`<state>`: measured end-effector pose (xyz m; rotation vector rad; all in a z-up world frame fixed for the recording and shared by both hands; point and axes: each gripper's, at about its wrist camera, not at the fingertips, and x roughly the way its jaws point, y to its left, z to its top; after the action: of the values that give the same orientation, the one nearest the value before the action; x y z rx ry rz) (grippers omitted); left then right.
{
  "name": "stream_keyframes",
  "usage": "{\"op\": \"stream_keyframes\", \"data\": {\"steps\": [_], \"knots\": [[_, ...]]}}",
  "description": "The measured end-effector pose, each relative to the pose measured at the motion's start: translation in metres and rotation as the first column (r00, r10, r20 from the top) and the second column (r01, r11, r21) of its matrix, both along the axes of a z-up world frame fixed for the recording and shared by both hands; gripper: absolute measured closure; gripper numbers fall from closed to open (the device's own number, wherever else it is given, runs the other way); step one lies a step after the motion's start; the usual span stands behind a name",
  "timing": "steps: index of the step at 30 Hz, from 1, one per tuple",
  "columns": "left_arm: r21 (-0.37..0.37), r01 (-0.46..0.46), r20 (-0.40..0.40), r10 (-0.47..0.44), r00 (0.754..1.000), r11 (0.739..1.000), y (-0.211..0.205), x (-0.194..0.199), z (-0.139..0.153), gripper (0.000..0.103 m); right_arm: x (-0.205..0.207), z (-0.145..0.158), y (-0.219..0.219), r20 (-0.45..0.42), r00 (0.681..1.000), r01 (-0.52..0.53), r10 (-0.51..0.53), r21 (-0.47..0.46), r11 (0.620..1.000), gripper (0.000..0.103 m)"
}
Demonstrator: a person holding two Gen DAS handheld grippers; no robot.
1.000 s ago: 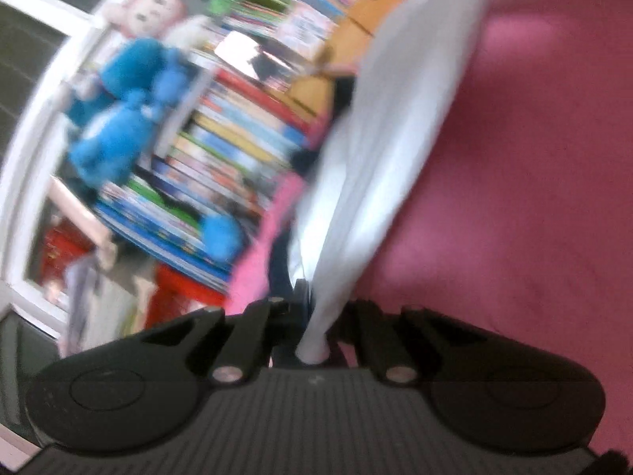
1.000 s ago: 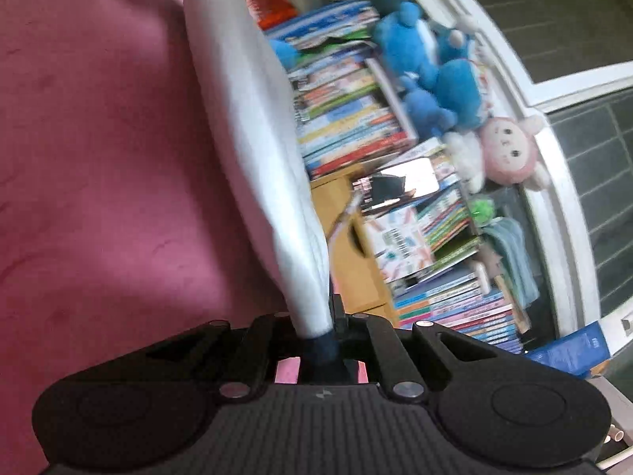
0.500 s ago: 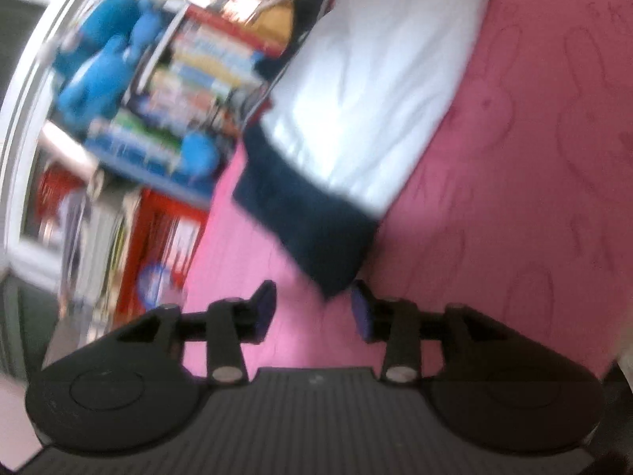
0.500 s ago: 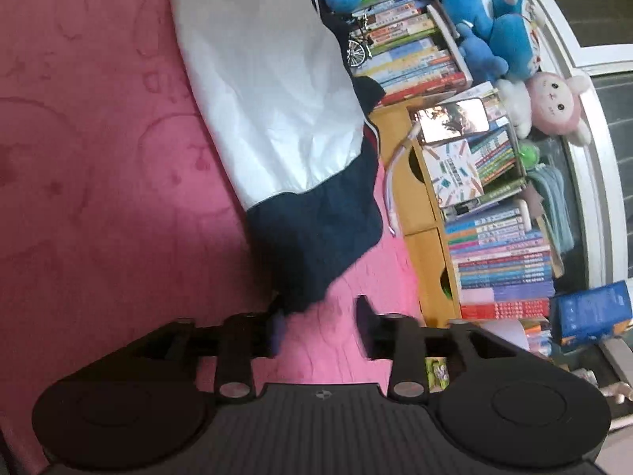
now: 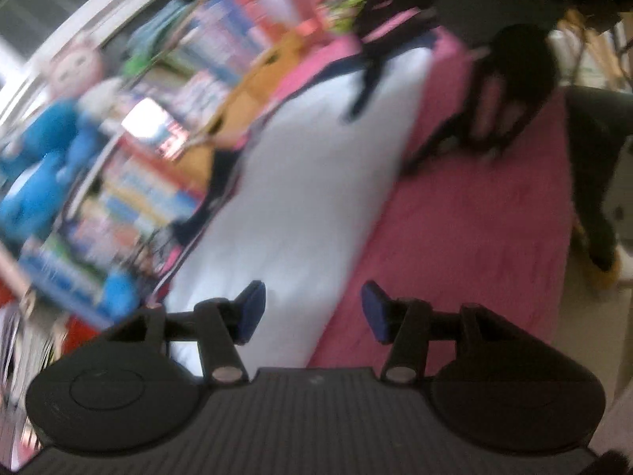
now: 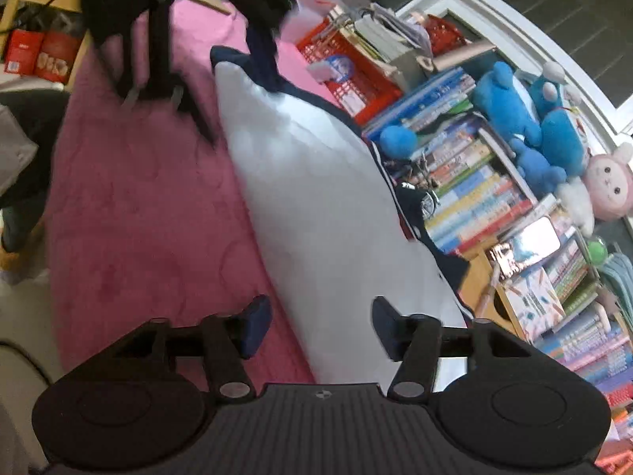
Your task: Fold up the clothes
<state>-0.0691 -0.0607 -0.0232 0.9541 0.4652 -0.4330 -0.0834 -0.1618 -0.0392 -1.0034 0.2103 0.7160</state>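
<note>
Left wrist view, blurred: the left gripper stood at lower centre with its jaws apart and nothing between the blue pads; the jaws had just been opening. The white garment lay flat on the pink blanket, running from lower centre toward the upper middle, with a dark navy edge along its left side. The other gripper, dark and smeared, sat at upper right beside the garment's far end. Books and a blue plush toy filled the left of the frame. Right wrist view: the right gripper stood at lower centre, jaws likewise apart, just opened and empty, its right pad over the garment's near end. The white garment stretched from lower centre to upper middle across the pink blanket. The left gripper hung at upper left near the far end. Stacked books, blue plush toys and a red basket lined the right side.
</note>
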Motion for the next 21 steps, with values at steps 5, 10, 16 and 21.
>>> {"op": "stream_keyframes", "data": {"steps": [5,10,16,21], "knots": [[-0.049,0.004,0.014,-0.003,1.0,0.999,-0.012,0.028,-0.006,0.051,0.025,0.025,-0.002,-0.083,0.994,0.082,-0.071,0.139,0.987,0.049],[-0.236,-0.078,-0.059,0.066,0.996,0.969,0.004,0.055,0.018,0.057,0.015,0.027,-0.008,-0.043,0.998,0.043,-0.038,0.11,0.993,0.047],[-0.227,-0.052,-0.056,0.041,0.998,0.972,0.006,0.052,0.033,0.057,0.012,-0.004,0.023,0.149,0.988,-0.027,0.033,-0.044,0.999,0.037],[-0.016,0.053,0.014,-0.053,0.999,0.998,-0.019,0.046,0.012,0.055,0.033,-0.012,0.041,0.172,0.983,-0.045,0.061,-0.096,0.994,0.086]]}}
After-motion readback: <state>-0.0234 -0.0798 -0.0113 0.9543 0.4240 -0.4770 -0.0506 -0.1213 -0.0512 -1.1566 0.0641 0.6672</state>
